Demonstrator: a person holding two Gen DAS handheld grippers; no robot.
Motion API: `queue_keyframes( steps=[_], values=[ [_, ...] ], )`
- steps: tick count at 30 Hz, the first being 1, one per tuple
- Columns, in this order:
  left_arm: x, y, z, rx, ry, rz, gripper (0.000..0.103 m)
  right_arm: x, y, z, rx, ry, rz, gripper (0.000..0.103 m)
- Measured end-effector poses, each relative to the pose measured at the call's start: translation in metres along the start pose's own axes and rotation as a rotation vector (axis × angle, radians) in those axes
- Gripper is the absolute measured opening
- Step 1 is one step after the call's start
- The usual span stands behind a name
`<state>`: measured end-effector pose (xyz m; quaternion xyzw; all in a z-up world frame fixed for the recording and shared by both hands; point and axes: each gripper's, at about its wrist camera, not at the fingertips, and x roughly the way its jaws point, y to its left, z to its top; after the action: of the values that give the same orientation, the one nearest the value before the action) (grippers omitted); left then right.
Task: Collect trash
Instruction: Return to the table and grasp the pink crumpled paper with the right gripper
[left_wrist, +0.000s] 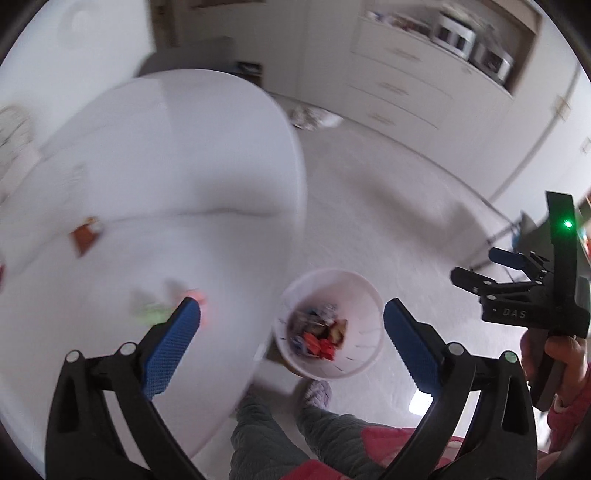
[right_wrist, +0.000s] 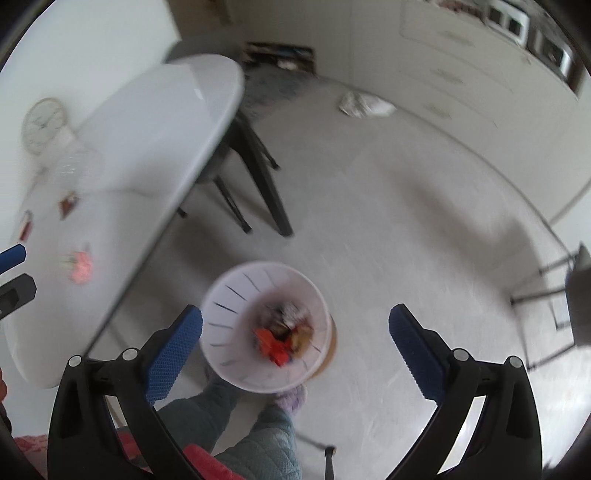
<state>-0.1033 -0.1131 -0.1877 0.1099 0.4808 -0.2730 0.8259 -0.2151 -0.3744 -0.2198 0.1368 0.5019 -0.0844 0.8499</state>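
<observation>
Below both grippers a round white plastic bin (left_wrist: 328, 325) stands on the pale floor (left_wrist: 388, 206), just beside the edge of the white table (left_wrist: 155, 177). Its inner wall is slotted with thin dark slits, and crumpled wrappers (left_wrist: 319, 336), red, silver and yellowish, lie heaped at its bottom. The left gripper (left_wrist: 291, 328) is spread wide with nothing between its fingers, whose blue pads (left_wrist: 171, 350) have a fine knurled texture on black angular arms. The right gripper (right_wrist: 295, 332) is likewise released and empty over the bin; in the left wrist view it appears from the side, black with blue tips and a green light, held by a hand (left_wrist: 565, 354) in a pink sleeve.

On the smooth, rounded tabletop more litter remains: a brown rectangular wrapper (left_wrist: 86, 236), a blurred pink and green crumpled piece (left_wrist: 166, 301) near the left pad, and a small red one (right_wrist: 26, 223). A round clock (right_wrist: 46, 123) rests at the far side. Quilted grey trouser legs (right_wrist: 255, 439) and a knitted slipper (right_wrist: 291, 398) show beneath the bin.
</observation>
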Motion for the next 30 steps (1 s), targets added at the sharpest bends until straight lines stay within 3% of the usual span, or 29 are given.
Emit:
queue_keyframes(
  steps=[10, 18, 24, 27, 30],
  values=[
    [-0.028, 0.084, -0.025, -0.158, -0.017, 0.117, 0.095, 0.014, 0.095, 0.021, -0.199, 0.019, 0.124, 0.1],
    [-0.032, 0.121, -0.037, -0.212, -0.013, 0.144, 0.095, 0.051, 0.188, 0.035, -0.298, 0.09, 0.216, 0.099],
    [-0.037, 0.152, -0.053, -0.259, -0.015, 0.178, 0.095, 0.092, 0.226, 0.043, -0.249, 0.206, 0.253, 0.068],
    [-0.036, 0.166, -0.062, -0.29, -0.011, 0.177, 0.095, 0.101, 0.241, 0.041, -0.276, 0.226, 0.227, 0.06],
    [-0.033, 0.174, -0.066, -0.303, -0.008, 0.175, 0.095, 0.106, 0.25, 0.039, -0.294, 0.249, 0.24, 0.041]
  ],
)
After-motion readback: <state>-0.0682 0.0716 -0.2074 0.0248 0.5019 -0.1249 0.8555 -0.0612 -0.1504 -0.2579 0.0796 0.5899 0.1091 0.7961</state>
